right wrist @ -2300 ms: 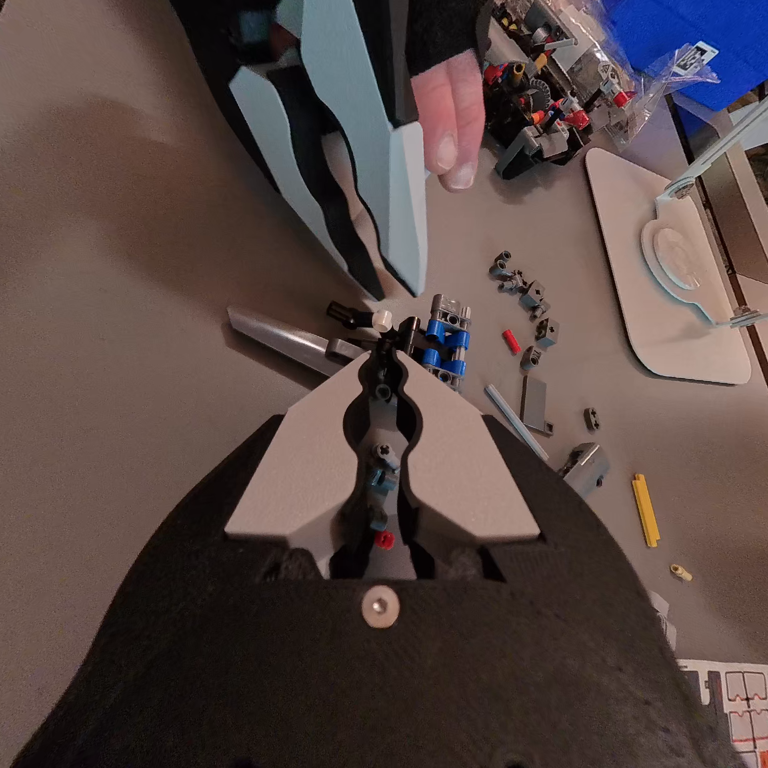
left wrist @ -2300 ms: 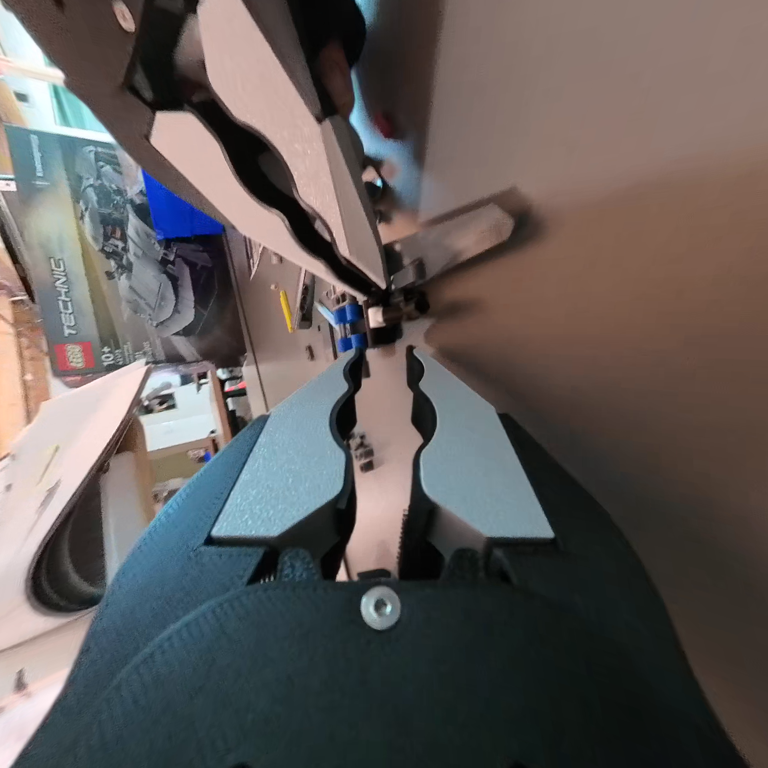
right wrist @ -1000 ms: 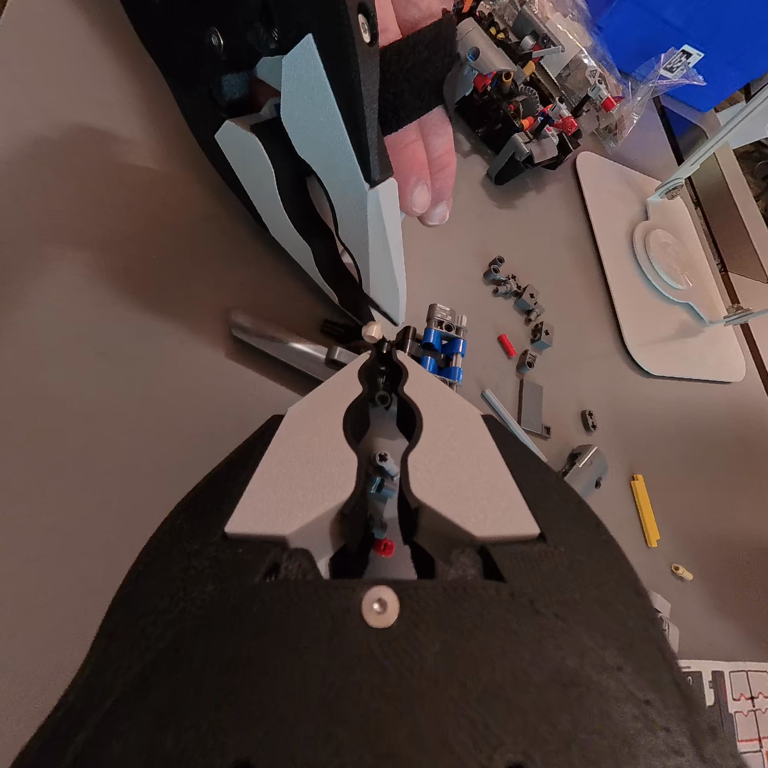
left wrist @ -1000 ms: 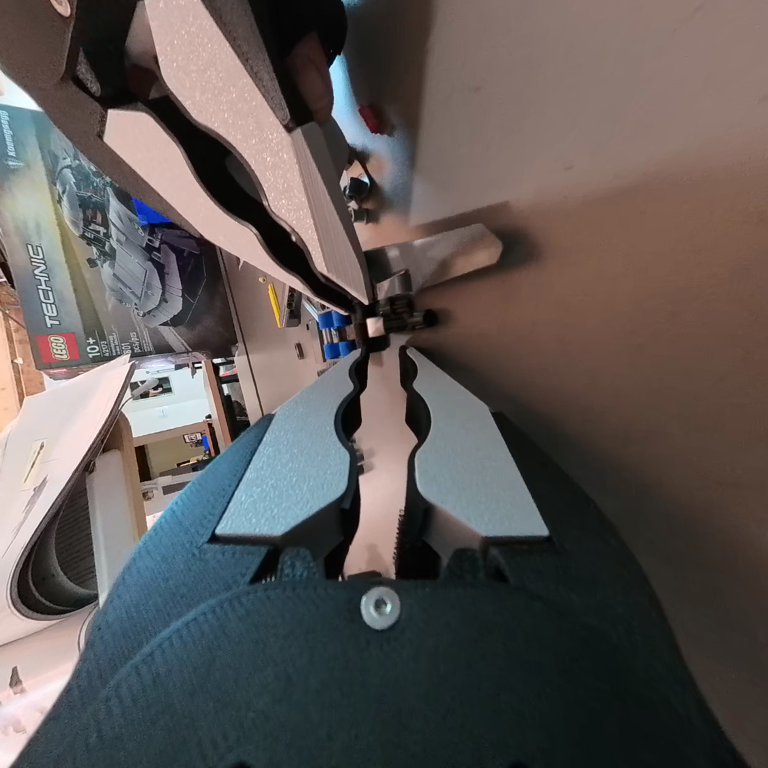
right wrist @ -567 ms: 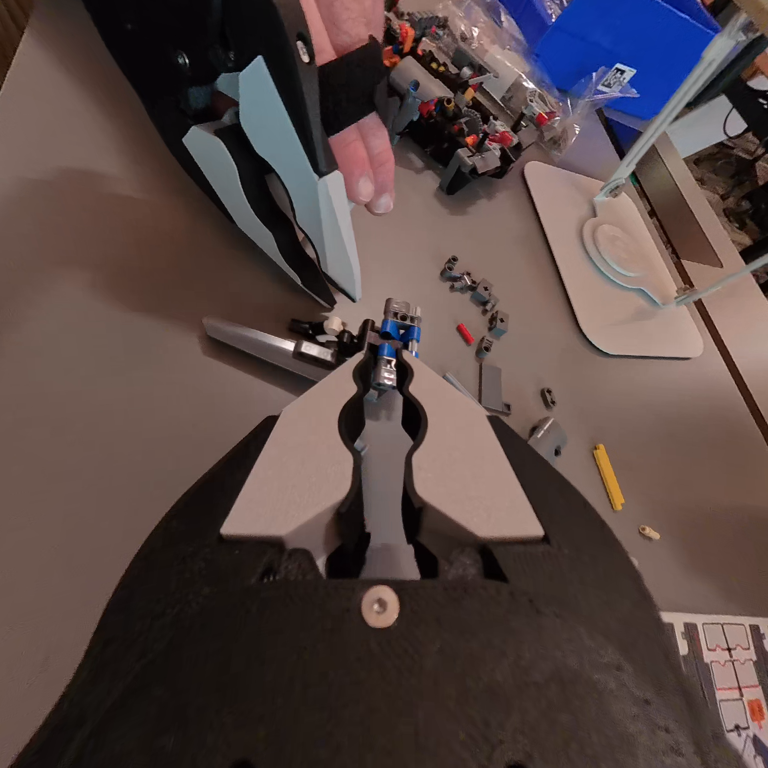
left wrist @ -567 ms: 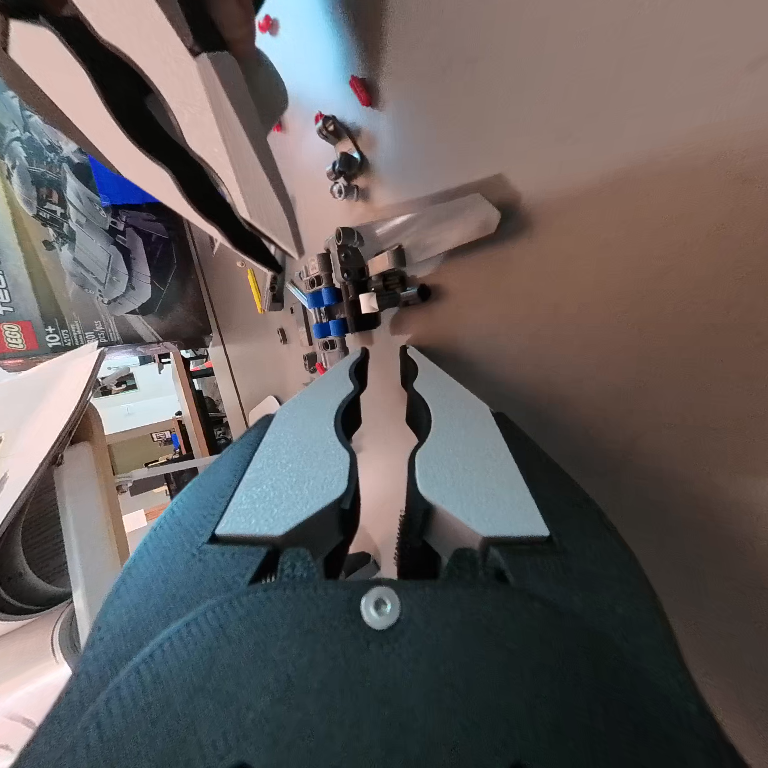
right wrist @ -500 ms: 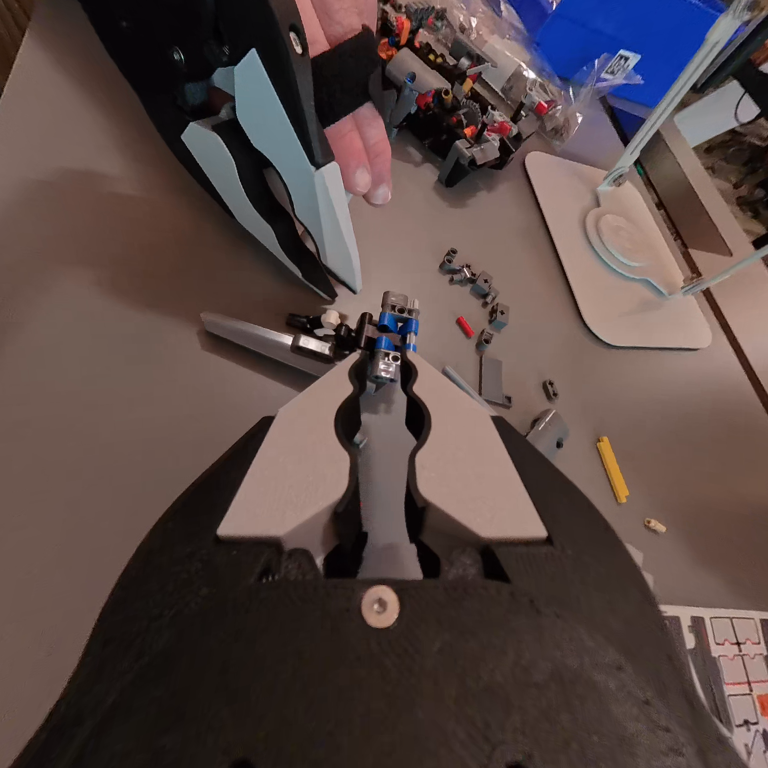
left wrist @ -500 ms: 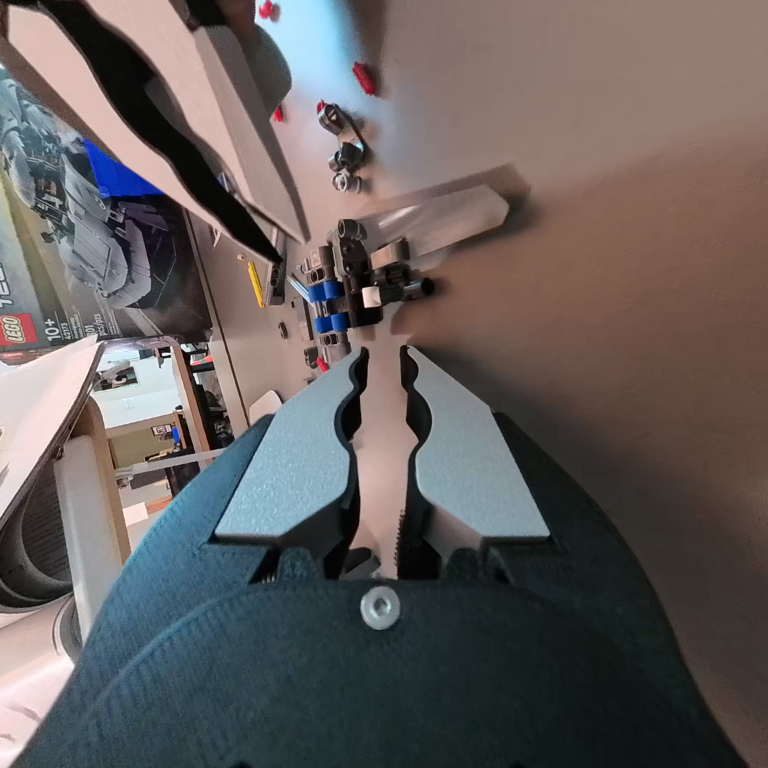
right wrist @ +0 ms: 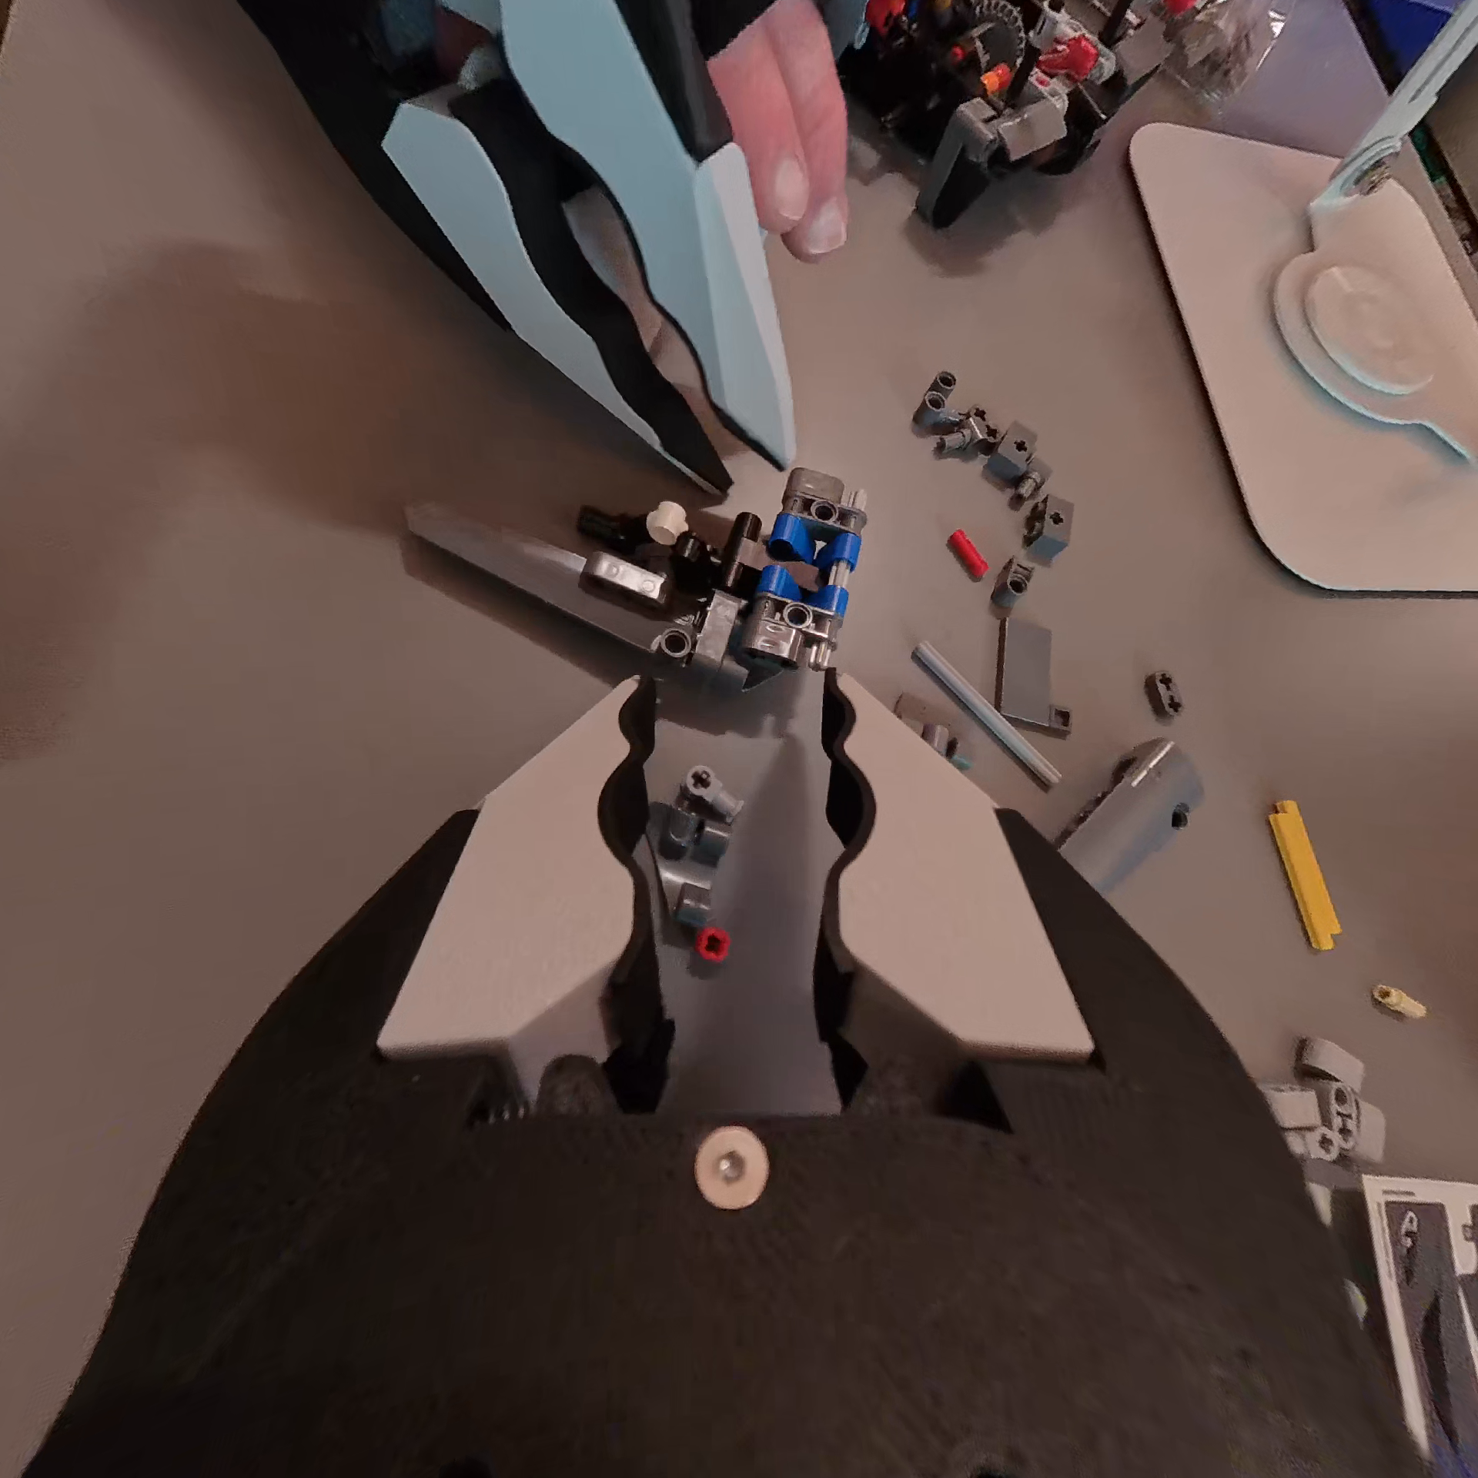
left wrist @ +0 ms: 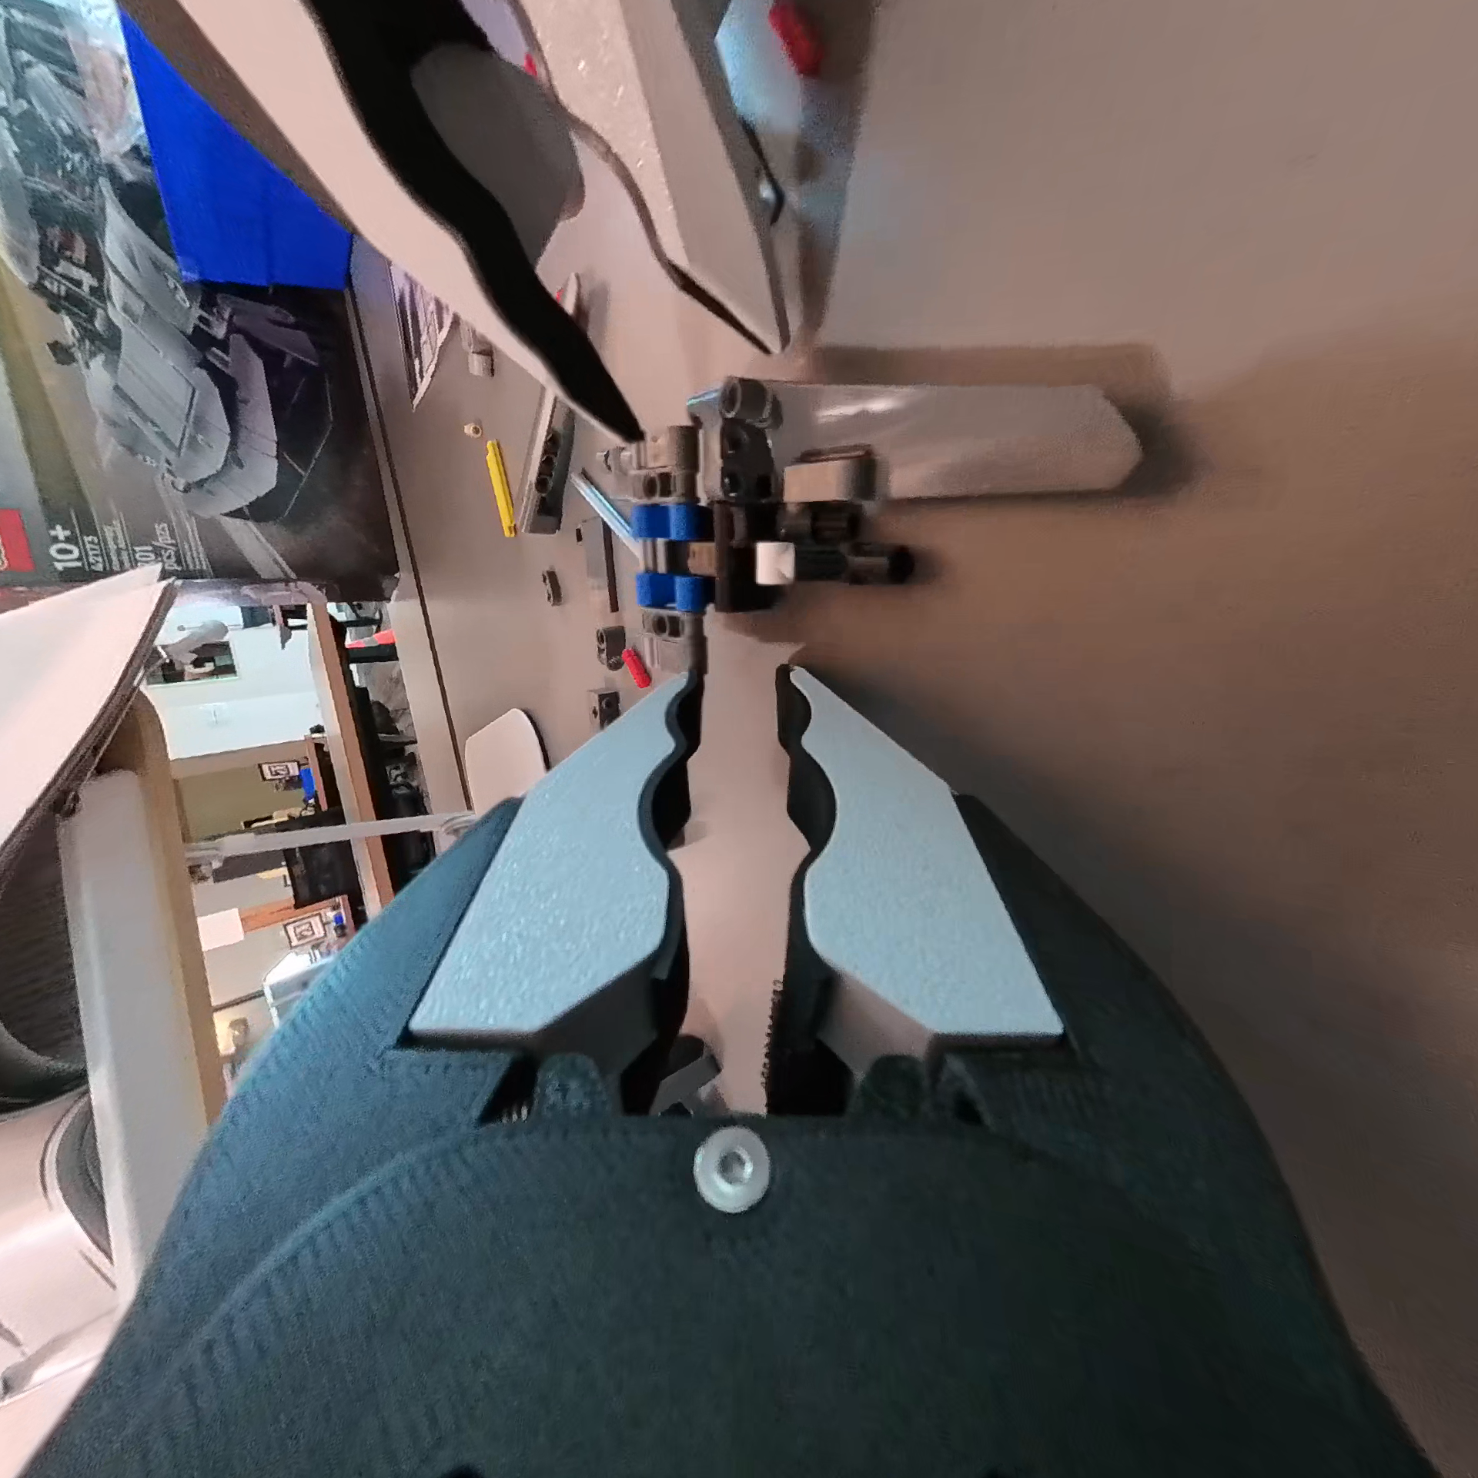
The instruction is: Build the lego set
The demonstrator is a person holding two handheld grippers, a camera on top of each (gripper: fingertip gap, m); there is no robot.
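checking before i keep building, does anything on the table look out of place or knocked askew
Nothing looks damaged or spilled. The small blue and grey assembly lies on the table, held by neither gripper, its long grey blade flat. Loose pieces are scattered to its right, including a yellow axle and a red pin, normal for mid-build.

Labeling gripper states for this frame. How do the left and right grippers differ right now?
The right gripper is black-bodied with its jaws spread wide; the left gripper is dark teal-bodied with a narrower gap. The right gripper frames loose grey pieces and a red pin lying on the table; only bare table shows between the left gripper's fingers. Both are open, hold nothing, and point at the small lego assembly from different sides.
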